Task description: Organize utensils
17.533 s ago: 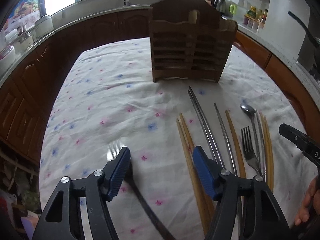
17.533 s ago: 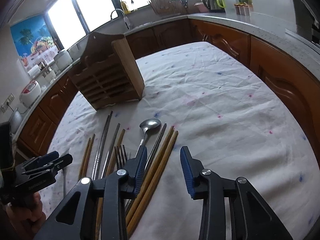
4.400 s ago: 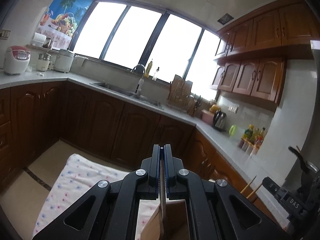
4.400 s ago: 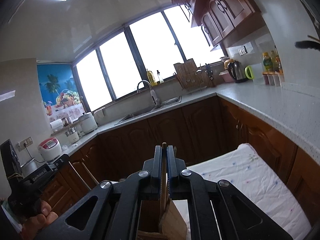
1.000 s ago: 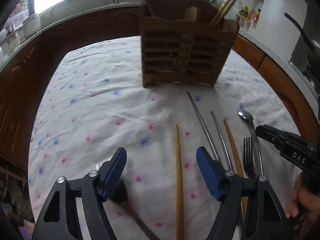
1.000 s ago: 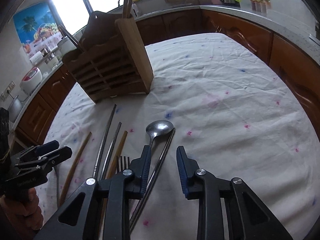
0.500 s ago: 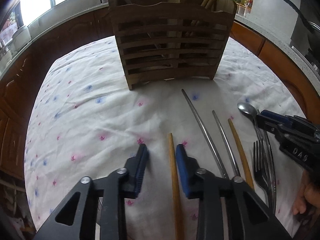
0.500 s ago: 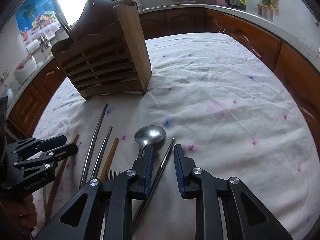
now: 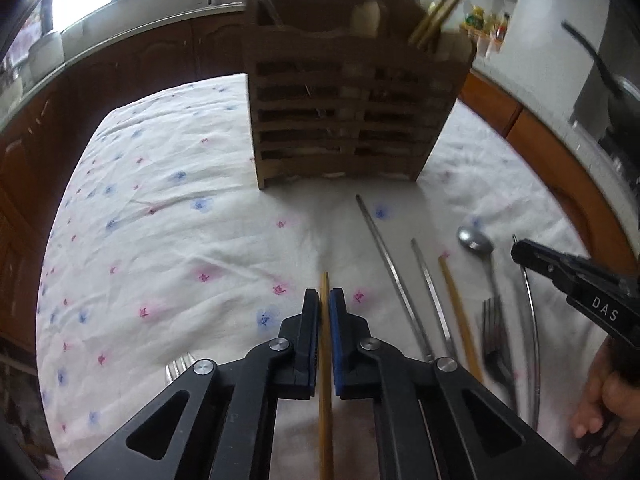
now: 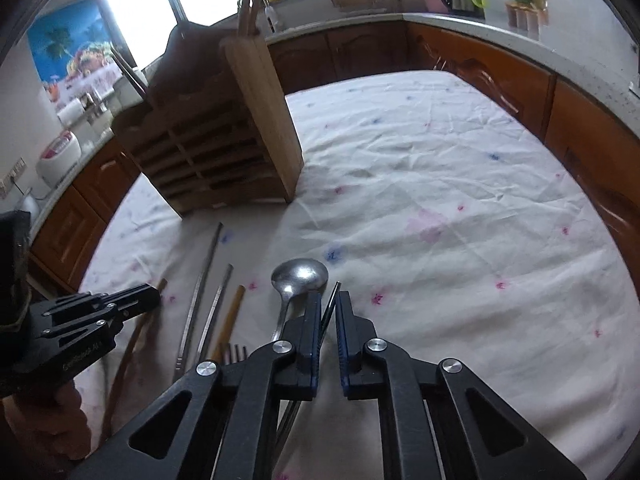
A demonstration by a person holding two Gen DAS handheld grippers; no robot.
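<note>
A wooden utensil holder (image 9: 344, 116) stands on the floral tablecloth, with two wooden chopsticks (image 9: 442, 4) and a dark handle sticking out; it also shows in the right wrist view (image 10: 224, 136). My left gripper (image 9: 324, 300) is shut on a wooden chopstick (image 9: 325, 360) lying on the cloth. My right gripper (image 10: 329, 304) is shut on a metal chopstick (image 10: 330, 312) beside the spoon (image 10: 299, 276). Two metal chopsticks (image 9: 394, 280), a wooden chopstick (image 9: 458, 308) and a fork (image 9: 494, 340) lie between the grippers.
The table's white floral cloth (image 10: 460, 220) stretches wide to the right. A second fork (image 9: 178, 366) lies left of my left gripper. Brown kitchen cabinets (image 10: 500, 72) and a counter surround the table.
Both grippers have closed: the left onto the wooden chopstick, the right onto the metal chopstick by the spoon. Both moved a little closer to the holder.
</note>
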